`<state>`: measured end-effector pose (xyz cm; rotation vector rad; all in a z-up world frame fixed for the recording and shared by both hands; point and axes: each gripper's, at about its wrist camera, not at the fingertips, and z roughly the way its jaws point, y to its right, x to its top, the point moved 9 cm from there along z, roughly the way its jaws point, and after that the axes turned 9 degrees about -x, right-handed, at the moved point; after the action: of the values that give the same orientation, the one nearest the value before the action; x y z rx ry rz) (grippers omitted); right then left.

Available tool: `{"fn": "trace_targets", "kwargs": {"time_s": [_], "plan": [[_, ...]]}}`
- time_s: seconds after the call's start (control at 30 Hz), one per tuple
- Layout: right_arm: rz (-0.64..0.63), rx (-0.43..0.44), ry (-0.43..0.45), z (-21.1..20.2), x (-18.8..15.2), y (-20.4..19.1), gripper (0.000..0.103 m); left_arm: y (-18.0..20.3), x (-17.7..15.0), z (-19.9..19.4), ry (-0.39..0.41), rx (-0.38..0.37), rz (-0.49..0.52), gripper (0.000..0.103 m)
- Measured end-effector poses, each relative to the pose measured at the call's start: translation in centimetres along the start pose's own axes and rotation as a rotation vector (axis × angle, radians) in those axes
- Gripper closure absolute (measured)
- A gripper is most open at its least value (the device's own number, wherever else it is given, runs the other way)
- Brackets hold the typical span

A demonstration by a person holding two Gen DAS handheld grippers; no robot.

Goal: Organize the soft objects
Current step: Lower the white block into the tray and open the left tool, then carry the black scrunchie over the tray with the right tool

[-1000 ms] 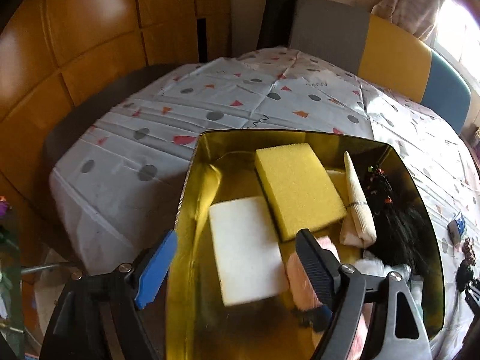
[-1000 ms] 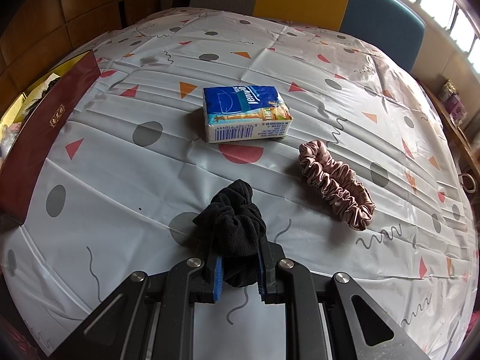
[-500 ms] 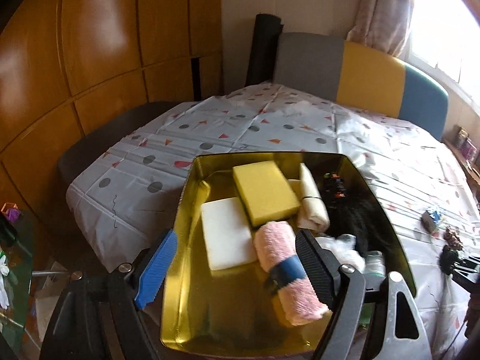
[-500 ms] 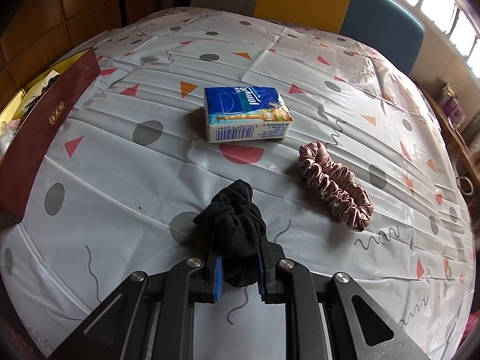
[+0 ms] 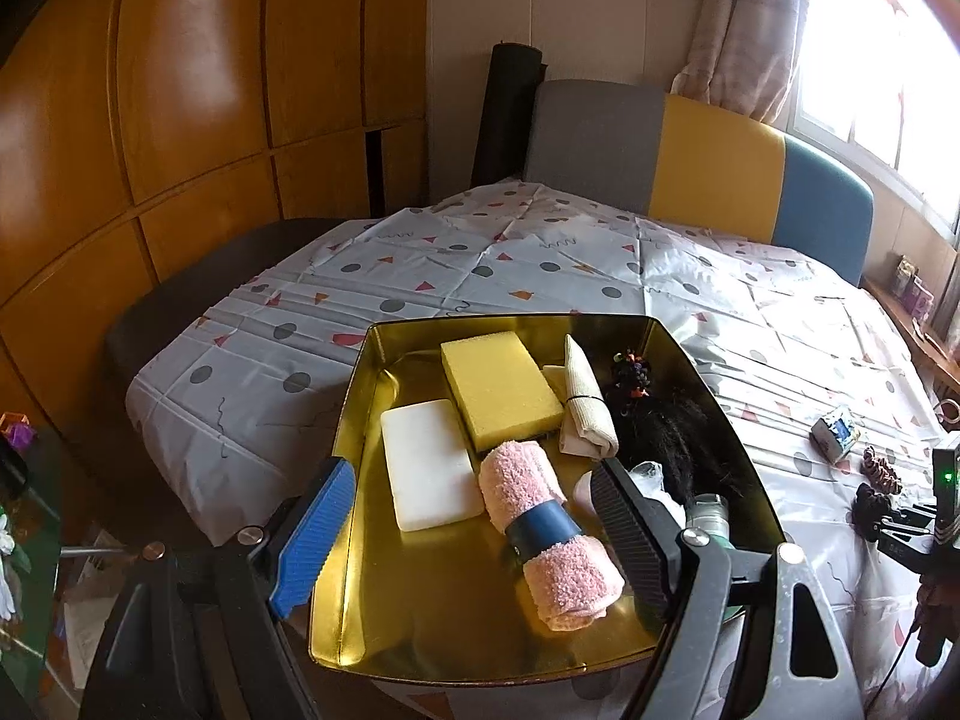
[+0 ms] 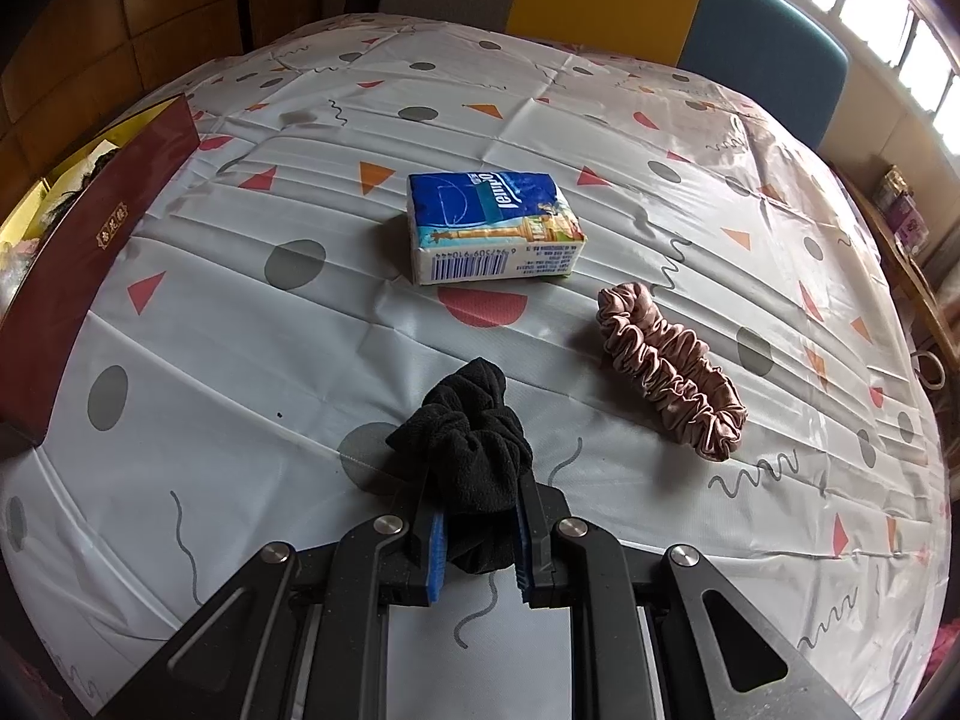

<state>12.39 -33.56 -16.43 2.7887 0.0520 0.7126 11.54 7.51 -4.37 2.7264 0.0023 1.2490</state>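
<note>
Held thing: a black fleece scrunchie [image 6: 474, 450], clamped between the pads of my right gripper [image 6: 478, 546] — it sits low over the white patterned plastic tablecloth [image 6: 300, 330], well apart from the tin.
Left gripper [image 5: 474, 531]: jaws spread wide, empty, hovering over the tin's near end.
Tin: a gold metal rectangular tin [image 5: 360, 396] on the tablecloth.
In the tin: a pink terry towel roll with a blue band [image 5: 549, 534], a white foam block [image 5: 429, 465], a yellow sponge [image 5: 501, 384], a cream rolled cloth [image 5: 585, 405], dark fluffy items on the right side that I cannot name.
Still outside the tin: my scrunchie, a dusty-pink satin scrunchie [image 6: 672, 369], a blue tissue pack [image 6: 495, 225] — all to its right.
Progress: I judge it well past halfway.
</note>
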Motion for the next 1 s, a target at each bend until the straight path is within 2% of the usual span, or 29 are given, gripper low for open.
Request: {"fn": "trace_targets", "kwargs": {"time_s": [0.33, 0.43, 0.53, 0.73, 1.0], "plan": [[0.057, -0.050, -0.040, -0.2, 0.3, 0.1, 0.087, -0.7, -0.4, -0.5, 0.001, -0.016, -0.012, 0.021], [0.100, -0.053, -0.003, -1.5, 1.1, 0.4, 0.089, -1.1, -0.3, -1.0, 0.016, -0.015, -0.010, 0.021], [0.138, -0.010, 0.019, -2.8, 2.0, -0.2, 0.089, -1.7, -0.2, -1.2, 0.023, -0.002, -0.015, 0.021], [0.119, 0.062, 0.085, -5.6, 3.9, -4.1, 0.089, -2.9, -0.3, -1.5, 0.028, 0.006, -0.041, 0.021], [0.021, 0.256, 0.181, -11.0, 6.8, -13.5, 0.089, -4.2, -0.3, -2.3, 0.042, 0.022, -0.063, 0.021]]}}
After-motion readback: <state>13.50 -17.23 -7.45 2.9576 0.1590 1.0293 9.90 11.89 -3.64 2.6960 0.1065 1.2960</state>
